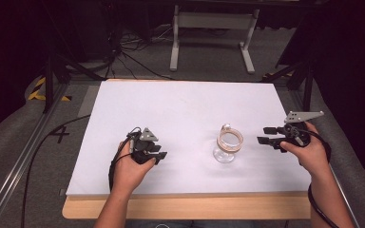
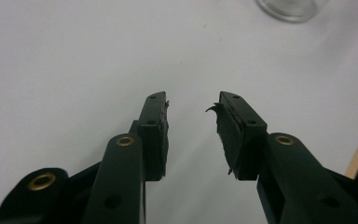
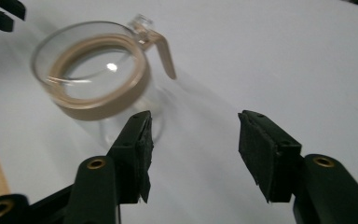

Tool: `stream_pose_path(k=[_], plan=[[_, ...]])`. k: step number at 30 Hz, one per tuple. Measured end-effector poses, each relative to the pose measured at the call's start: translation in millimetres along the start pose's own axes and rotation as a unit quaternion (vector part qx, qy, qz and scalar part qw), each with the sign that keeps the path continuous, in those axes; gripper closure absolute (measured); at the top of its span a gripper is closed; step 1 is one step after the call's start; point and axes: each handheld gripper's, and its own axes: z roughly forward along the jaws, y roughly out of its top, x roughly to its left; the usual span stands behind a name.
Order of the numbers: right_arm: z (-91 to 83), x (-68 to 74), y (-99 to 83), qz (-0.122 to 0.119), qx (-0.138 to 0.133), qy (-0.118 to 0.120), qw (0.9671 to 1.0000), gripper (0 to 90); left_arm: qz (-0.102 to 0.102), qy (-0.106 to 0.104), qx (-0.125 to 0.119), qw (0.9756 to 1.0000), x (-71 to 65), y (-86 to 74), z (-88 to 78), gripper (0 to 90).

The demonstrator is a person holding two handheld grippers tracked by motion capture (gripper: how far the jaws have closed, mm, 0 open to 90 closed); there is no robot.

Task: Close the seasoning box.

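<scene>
A clear glass jar (image 1: 228, 143) with a tan rim band and a clasp stands upright on the white board (image 1: 180, 109), right of centre. My right gripper (image 1: 263, 136) is just right of the jar and points left at it, open, apart from the glass. In the right gripper view the jar (image 3: 93, 79) sits beyond the left jaw, and nothing is between the jaws of the right gripper (image 3: 193, 119). My left gripper (image 1: 160, 155) lies a hand's width left of the jar, open and empty (image 2: 193, 105). The jar's base (image 2: 291, 7) peeks in at that view's top edge.
The white board lies on a wooden tabletop (image 1: 185, 206) whose edge shows at the front. Behind the table stand a white metal frame (image 1: 214, 28) and black stand legs (image 1: 57, 71), with cables on the floor.
</scene>
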Motion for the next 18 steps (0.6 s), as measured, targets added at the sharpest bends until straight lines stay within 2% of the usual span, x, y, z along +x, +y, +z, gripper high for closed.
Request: stream_pose_path(k=[2,4,5,6,7,13,16,18], plan=[[2.7,-10.1,-7.8,0.019,0.002,-0.008,0.9998,42.6,-0.007,0.006,-0.001,1.0,4.9,-3.9,2.9,62.1],[5.9,-18.3,-14.8,0.035,0.004,-0.013,0.9993,42.3,-0.016,0.004,0.005,0.9998,12.4,-8.6,5.0,61.6],[5.9,-18.3,-14.8,0.035,0.004,-0.013,0.9993,42.3,-0.016,0.004,0.005,0.9998,12.4,-8.6,5.0,61.1],[9.4,-25.3,-20.9,0.038,0.007,-0.019,0.9991,42.0,-0.024,0.009,-0.006,0.9997,14.7,-11.4,7.7,61.1],[12.3,-29.1,-25.1,0.044,0.012,-0.022,0.9987,41.8,-0.022,0.009,-0.005,0.9997,17.6,-12.7,8.4,60.5],[24.6,-43.3,-43.4,0.048,0.037,-0.032,0.9976,41.8,-0.046,0.015,-0.014,0.9987,26.4,-20.5,12.6,57.6],[26.1,-44.7,-45.8,0.051,0.04,-0.031,0.9974,41.6,-0.045,0.021,-0.015,0.9987,28.2,-20.5,11.9,54.1],[26.3,-43.9,-45.0,0.049,0.037,-0.028,0.9977,41.4,-0.049,0.027,-0.025,0.9981,28.1,-20.3,11.3,52.2]])
